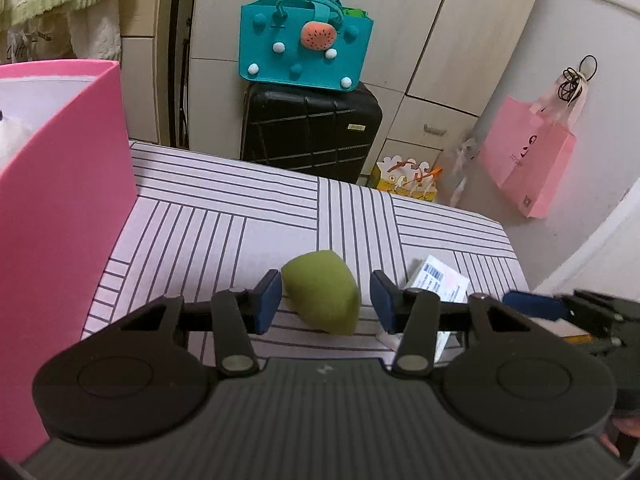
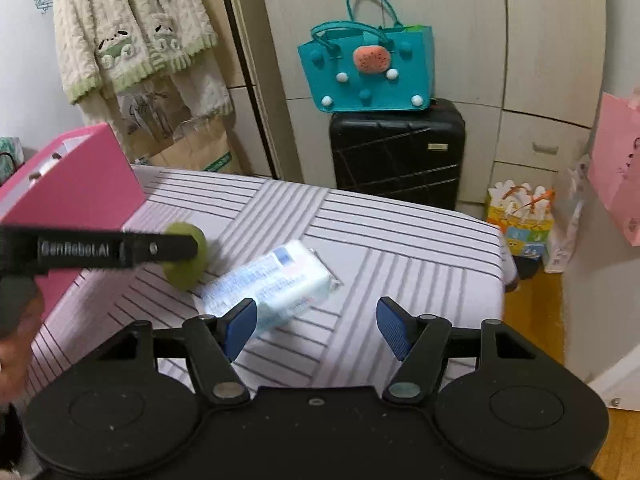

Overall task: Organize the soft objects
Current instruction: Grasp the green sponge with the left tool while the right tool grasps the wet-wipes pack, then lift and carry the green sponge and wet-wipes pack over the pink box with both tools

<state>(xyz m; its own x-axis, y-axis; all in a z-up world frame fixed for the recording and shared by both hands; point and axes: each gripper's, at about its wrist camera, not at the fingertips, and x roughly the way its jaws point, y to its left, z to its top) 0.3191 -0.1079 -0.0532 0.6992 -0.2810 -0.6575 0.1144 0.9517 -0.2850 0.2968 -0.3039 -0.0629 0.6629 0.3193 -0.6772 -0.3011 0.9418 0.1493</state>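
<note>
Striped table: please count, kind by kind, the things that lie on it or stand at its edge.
Green sponge: 1
Wrapped tissue pack: 1
Pink box: 1
Total: 3

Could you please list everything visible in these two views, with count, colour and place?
sponge: one, green, on the striped surface between the left gripper's fingers
tissue pack: one, white and blue, on the surface right of the sponge
pink box: one, pink, at the surface's left edge
striped surface: one, white with dark lines
felt bag: one, teal, on top of the suitcase
suitcase: one, black, behind the surface
paper bag: one, pink, hanging on the right wall
gift bag: one, yellow, on the floor
cardigan: one, cream and green, hanging at the back left
left gripper: open, around the sponge
right gripper: open, over the surface
</note>
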